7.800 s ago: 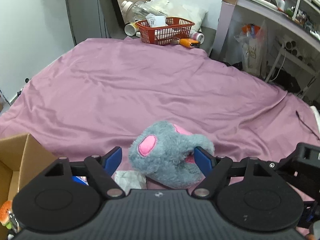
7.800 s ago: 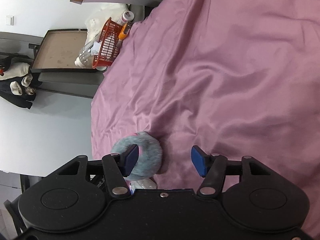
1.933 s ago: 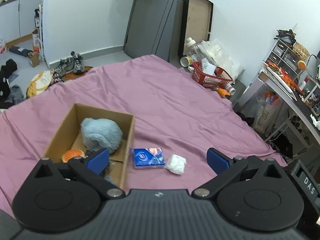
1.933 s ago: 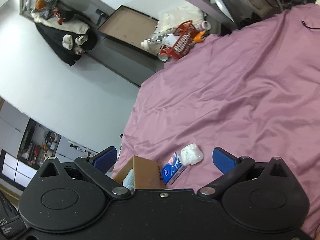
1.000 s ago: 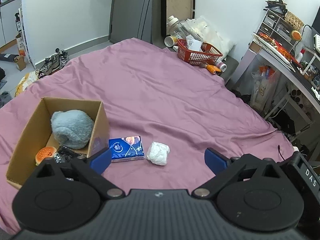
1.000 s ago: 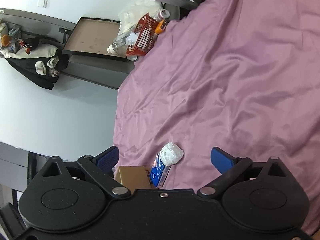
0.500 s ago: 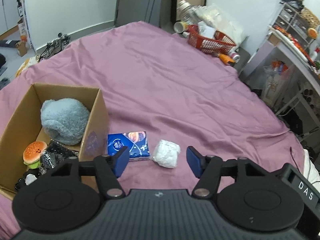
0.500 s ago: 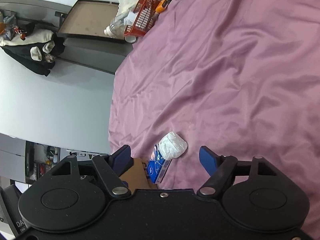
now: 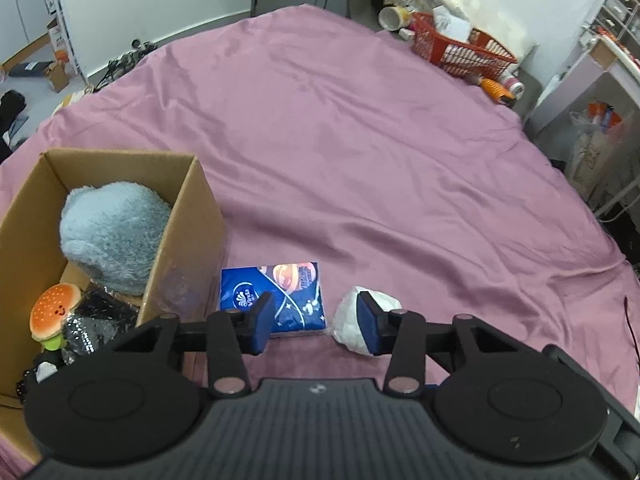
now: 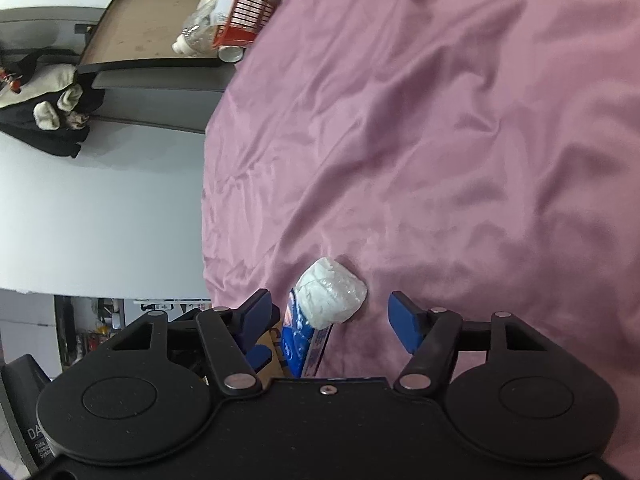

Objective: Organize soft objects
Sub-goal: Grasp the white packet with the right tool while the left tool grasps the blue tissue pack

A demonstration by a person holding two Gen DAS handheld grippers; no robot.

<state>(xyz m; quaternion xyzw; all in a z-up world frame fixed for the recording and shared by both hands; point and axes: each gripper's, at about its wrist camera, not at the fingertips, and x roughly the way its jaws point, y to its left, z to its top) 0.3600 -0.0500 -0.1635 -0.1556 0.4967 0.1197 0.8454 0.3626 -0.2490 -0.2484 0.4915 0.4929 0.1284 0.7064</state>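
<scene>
- Two soft things are left on the purple bed sheet [image 9: 360, 152]: a blue tissue pack [image 9: 280, 296] and a white wad [image 9: 352, 320] wrapped in clear film, lying just beside each other.
- The tissue pack is judged light and squashy, with a slick printed wrapper; it is best taken across its narrow width, near the middle, so that it does not fold or slide out.
- The white wad is judged very light and easily crushed, its film likely slippery; a grip across its rounded middle is advised, with the sheet kept clear of the pads.
- The tissue pack is seen as a flat blue rectangle with white lettering and an orange picture; the wad is lumpy, crinkled and roughly ball-shaped.
- A cardboard box [image 9: 188, 216] stands just left of the tissue pack and already holds a grey plush toy [image 9: 112, 236], a small burger toy [image 9: 54, 312] and a black crinkled bag [image 9: 92, 320].
- The left gripper [image 9: 316, 322] is held above the tissue pack, its jaws closing, with nothing pressed between the pads.
- The right gripper [image 10: 332, 320] is aimed at the white wad, its jaws closing too; the wad is framed between them but is not yet touched.
</scene>
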